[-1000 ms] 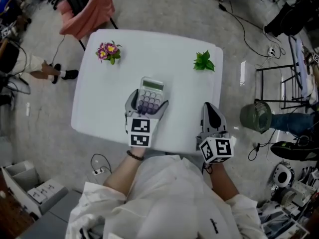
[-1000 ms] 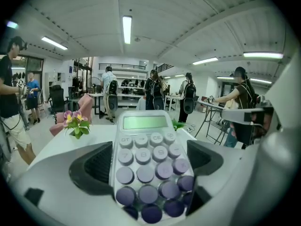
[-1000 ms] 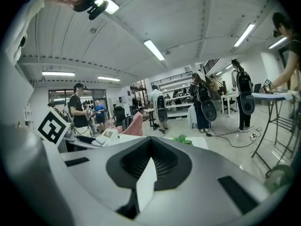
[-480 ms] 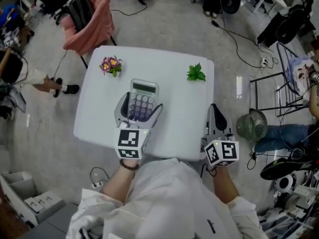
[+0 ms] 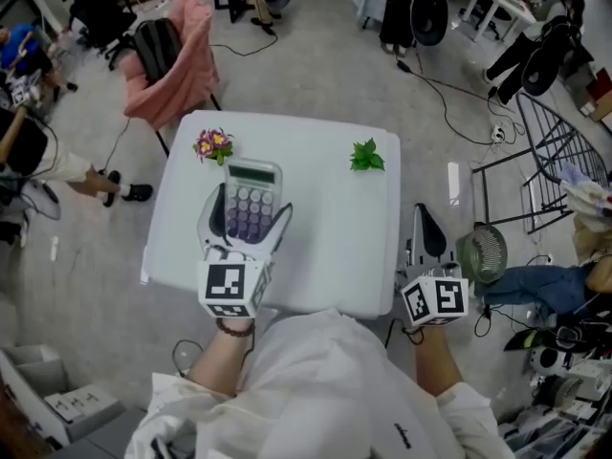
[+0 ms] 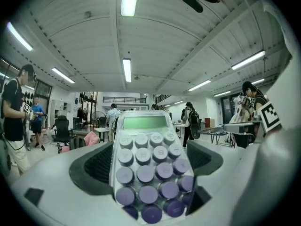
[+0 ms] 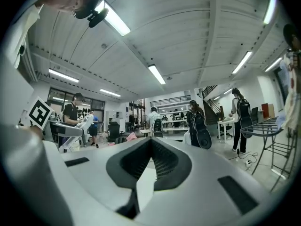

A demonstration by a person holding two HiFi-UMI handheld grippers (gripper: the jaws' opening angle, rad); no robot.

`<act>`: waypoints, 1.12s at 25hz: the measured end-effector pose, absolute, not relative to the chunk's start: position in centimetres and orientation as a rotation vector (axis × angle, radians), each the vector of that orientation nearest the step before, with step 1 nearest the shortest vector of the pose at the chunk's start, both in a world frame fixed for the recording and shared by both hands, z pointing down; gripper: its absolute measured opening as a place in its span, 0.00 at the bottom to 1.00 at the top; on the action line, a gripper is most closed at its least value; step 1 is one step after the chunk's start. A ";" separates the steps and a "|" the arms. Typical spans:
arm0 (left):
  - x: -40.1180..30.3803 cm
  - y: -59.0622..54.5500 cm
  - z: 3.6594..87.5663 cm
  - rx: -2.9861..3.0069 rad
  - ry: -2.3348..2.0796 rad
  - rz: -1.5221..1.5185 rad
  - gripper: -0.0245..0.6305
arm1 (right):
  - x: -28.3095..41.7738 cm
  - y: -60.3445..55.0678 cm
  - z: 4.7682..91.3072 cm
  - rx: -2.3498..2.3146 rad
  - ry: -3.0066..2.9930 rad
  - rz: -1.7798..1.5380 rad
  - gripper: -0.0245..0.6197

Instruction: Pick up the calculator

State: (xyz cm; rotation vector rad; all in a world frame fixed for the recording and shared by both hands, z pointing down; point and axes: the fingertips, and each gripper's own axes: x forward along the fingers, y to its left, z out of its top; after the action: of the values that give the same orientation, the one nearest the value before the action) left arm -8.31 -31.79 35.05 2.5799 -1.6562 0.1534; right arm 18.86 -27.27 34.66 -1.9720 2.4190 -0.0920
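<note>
The calculator (image 5: 251,199), grey-white with purple keys and a green display, is held clear above the white table (image 5: 335,247). My left gripper (image 5: 247,220) is shut on it, one jaw against each long side. In the left gripper view the calculator (image 6: 148,164) fills the space between the jaws of my left gripper (image 6: 148,173) and points out over the room. My right gripper (image 5: 426,220) hangs just past the table's right edge. In the right gripper view my right gripper (image 7: 151,147) is shut with nothing in it.
A small bunch of pink flowers (image 5: 212,144) and a green leafy sprig (image 5: 365,156) lie at the table's far side. A chair with a pink cloth (image 5: 177,51) stands beyond the table. A fan (image 5: 483,251), cables and a drying rack (image 5: 564,161) are to the right.
My left gripper has risen with the calculator and drifted left, toward the flowers. My right gripper has moved from over the table's near right corner to outside its right edge.
</note>
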 end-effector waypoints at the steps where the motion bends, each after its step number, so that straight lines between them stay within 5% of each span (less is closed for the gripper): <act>1: -8.5 -31.8 34.6 2.587 -1.669 0.140 0.79 | 18.9 -27.2 34.3 -1.971 2.415 -0.078 0.06; 28: -9.9 -31.1 33.3 2.578 -1.712 0.132 0.79 | 20.3 -25.8 33.2 -2.041 2.387 -0.052 0.06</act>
State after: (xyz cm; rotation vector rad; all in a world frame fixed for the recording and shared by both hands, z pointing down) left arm -9.86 -31.08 33.32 2.5778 -1.7119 0.1316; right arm 20.29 -25.80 33.17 -2.0406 2.3868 -0.0521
